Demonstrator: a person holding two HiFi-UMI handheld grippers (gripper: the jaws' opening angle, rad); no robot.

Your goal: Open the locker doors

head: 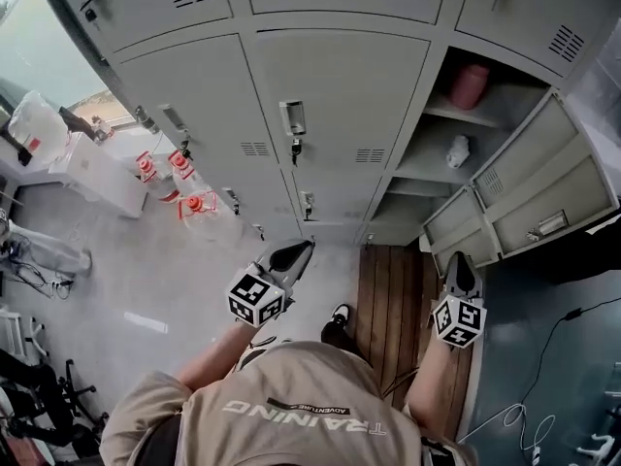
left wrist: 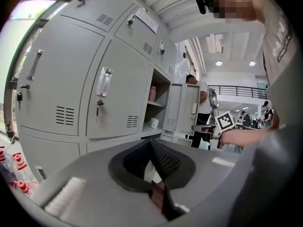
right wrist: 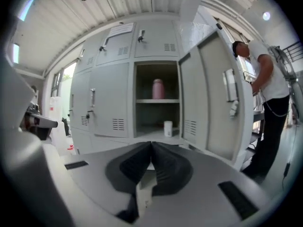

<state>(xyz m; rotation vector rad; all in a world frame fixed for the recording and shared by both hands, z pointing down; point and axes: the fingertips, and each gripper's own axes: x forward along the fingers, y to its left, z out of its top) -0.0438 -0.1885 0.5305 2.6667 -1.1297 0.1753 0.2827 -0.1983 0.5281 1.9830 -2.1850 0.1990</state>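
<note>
We are recording the left gripper [head: 294, 253] at lower centre of the head view, jaws pressed together with nothing between them. It is pointing up the frame at the closed middle door [head: 335, 95]. The right gripper [head: 460, 266], at lower right, is likewise closed to no gap and carrying nothing. It is sitting just below the open doors [head: 543, 178].

We are finding the right-hand column of the locker [head: 184, 85] already opened. Its doors are standing out toward the right edge of the frame, exposing a shelf [head: 422, 163] with a white cup [head: 457, 149] and, above it, a pink bottle [head: 470, 85]. The middle and left columns are showing closed; the middle door is carrying its handle [head: 292, 117] with a key [head: 296, 149] hanging below.

We are judging that the left gripper is being aimed at the middle door because that handle is next in line; its jaws would need to part first. The right gripper, in our judgement, is being held low to stay clear of the opened doors. A bystander [right wrist: 265, 79] is standing at the right of the right gripper view, beyond the open door.
</note>
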